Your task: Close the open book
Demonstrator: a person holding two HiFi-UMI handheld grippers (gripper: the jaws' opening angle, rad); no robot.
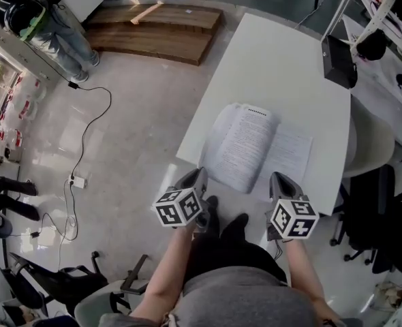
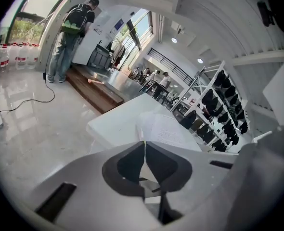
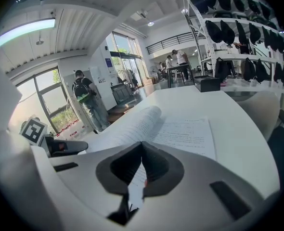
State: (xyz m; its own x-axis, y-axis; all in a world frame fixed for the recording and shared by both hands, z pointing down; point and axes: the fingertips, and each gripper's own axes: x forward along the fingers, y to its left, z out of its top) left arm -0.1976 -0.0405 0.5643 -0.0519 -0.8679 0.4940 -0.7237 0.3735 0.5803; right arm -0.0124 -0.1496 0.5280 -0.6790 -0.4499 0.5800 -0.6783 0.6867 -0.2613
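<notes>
- Head view: open book (image 1: 255, 145) lies on the white table (image 1: 283, 53); black box (image 1: 338, 61) at far right
- left gripper (image 1: 201, 172) pinches the near-left pages
- right gripper (image 1: 278, 176) narrow, jaws together

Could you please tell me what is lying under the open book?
The white table lies under the open book. Its spread pages cover anything else that might lie beneath.

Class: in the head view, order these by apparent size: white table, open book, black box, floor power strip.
1. white table
2. open book
3. black box
4. power strip, though it lies farther from the camera, down on the floor.
</notes>
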